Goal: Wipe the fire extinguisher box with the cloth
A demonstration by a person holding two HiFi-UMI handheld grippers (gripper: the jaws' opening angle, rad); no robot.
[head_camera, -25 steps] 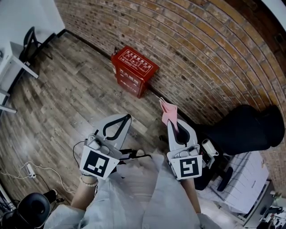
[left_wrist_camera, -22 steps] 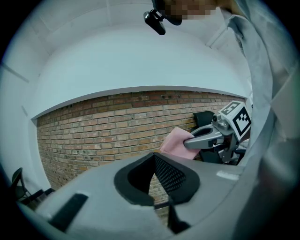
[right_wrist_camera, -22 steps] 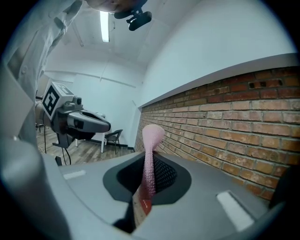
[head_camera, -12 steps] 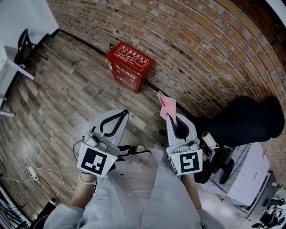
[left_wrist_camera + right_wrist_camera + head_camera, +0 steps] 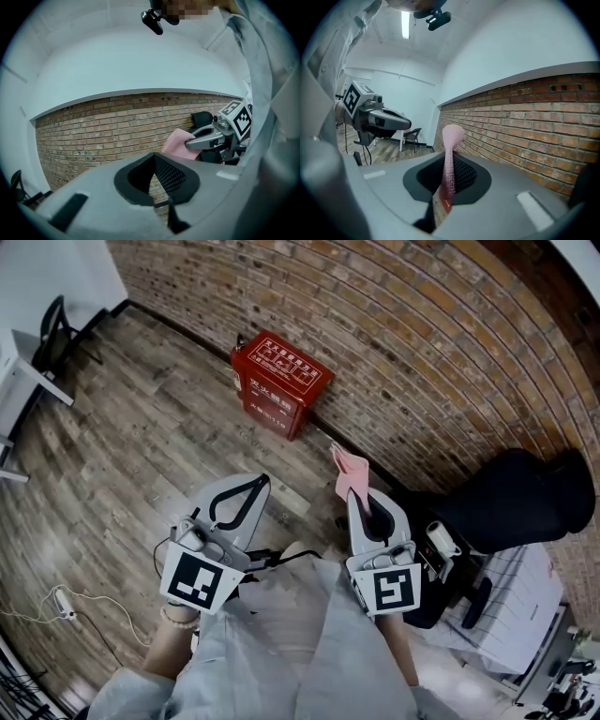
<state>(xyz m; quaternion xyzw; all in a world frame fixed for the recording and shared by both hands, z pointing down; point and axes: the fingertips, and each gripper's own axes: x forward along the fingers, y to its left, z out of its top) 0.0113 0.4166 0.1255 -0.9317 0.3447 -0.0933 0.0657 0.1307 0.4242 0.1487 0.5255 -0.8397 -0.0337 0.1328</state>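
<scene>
cam angles
head view looks steeply down; left gripper view faces the brick wall [image 5: 93, 126], catching the right gripper [image 5: 190, 142].

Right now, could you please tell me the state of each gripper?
Left gripper: closed, holding nothing.
Right gripper: closed on the pink cloth.

The red fire extinguisher box [image 5: 278, 385] carries white print on its lid and front. It is too small to read.

Lettering on fire extinguisher box [image 5: 278, 385] too small to read, desk [image 5: 23, 367] cut by left edge
</scene>
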